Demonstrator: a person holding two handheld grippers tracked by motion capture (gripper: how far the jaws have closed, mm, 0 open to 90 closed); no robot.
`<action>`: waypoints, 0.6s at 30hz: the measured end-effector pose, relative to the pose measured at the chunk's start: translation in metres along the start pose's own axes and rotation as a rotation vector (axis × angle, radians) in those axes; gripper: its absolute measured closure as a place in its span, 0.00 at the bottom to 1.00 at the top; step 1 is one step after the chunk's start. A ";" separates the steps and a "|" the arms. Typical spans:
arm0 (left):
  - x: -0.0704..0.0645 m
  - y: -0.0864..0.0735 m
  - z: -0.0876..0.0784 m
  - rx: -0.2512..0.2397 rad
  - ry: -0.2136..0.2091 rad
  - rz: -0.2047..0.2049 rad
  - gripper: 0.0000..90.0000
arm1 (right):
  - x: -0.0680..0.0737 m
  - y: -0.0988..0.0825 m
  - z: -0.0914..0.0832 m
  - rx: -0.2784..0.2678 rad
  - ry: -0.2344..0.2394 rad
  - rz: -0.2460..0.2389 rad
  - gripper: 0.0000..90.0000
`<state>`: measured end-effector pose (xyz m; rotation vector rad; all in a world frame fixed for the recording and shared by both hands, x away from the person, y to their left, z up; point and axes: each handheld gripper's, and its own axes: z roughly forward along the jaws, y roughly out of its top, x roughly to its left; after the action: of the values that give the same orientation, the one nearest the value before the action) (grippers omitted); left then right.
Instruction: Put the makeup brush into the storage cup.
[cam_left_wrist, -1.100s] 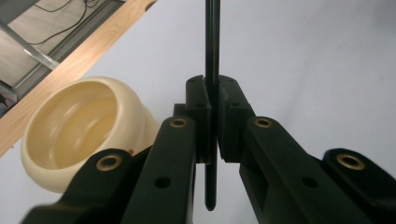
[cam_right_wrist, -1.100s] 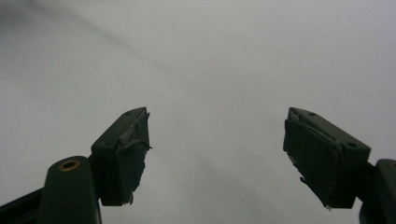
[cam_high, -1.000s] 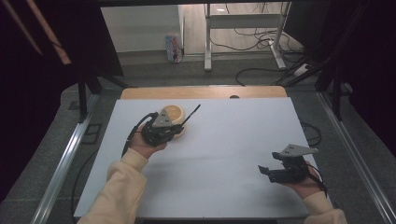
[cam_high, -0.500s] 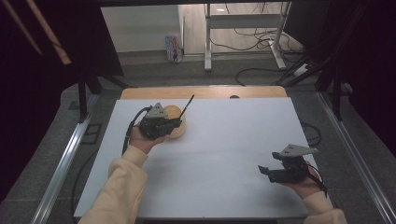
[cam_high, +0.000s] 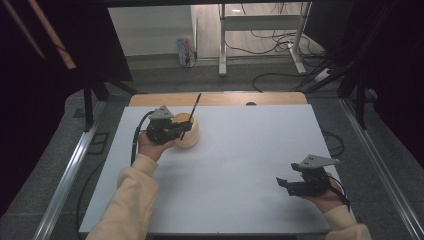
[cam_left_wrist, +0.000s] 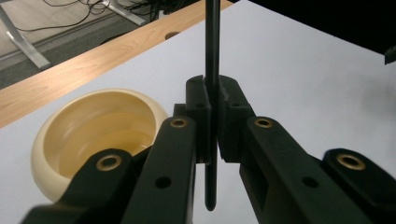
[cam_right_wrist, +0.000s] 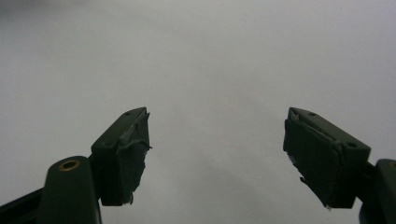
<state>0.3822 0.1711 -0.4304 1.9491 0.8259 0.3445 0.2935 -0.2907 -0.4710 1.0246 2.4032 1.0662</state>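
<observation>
Left tongs (cam_high: 181, 126) up at about ten o'clock on the white counter (cam_high: 240, 165), and they're clamped tight on a thin black stick (cam_high: 193, 111). In the left gripper view the grip is plain: both pads squeeze the stick (cam_left_wrist: 212, 60) between them, the rod running straight up toward twelve o'clock and its rounded lower end poking out below the pads (cam_left_wrist: 200, 116) at six. From the high view the stick leans, its free end pointing up toward one o'clock, past the far rim of the bowl.

That bowl (cam_high: 189, 134) is cream-coloured, rounded, sitting on the counter right under the left tongs. In the left gripper view the bowl (cam_left_wrist: 93, 135) lies at about eight o'clock of the pads, mouth up, and its pale, glossy inside looks bare; nothing can be made out in it. The stick's lower tip hangs just beside the bowl's rim, over the white surface, not inside it.

Over to the right tongs (cam_high: 284, 182), low at about four o'clock on the counter, well apart from the bowl. Jaws spread wide, nothing between them. The right gripper view confirms it: two black pads (cam_right_wrist: 128, 154) standing far apart, plain white counter (cam_right_wrist: 210, 70) in the gap, touching nothing.

A strip of bare wood (cam_high: 220, 98) runs along the counter's far edge at twelve o'clock.
</observation>
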 end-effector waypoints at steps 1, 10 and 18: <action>0.001 0.000 0.000 -0.004 -0.001 -0.006 0.95 | 0.000 0.000 0.000 0.001 -0.001 -0.002 0.25; 0.009 -0.001 -0.002 -0.045 -0.007 -0.059 0.95 | 0.000 0.000 0.000 0.002 -0.003 -0.004 0.25; 0.018 0.004 -0.004 -0.082 -0.002 -0.094 0.95 | 0.000 0.000 0.001 0.002 -0.001 -0.002 0.25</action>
<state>0.3949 0.1842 -0.4265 1.8283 0.8854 0.3150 0.2935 -0.2901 -0.4713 1.0230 2.4047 1.0623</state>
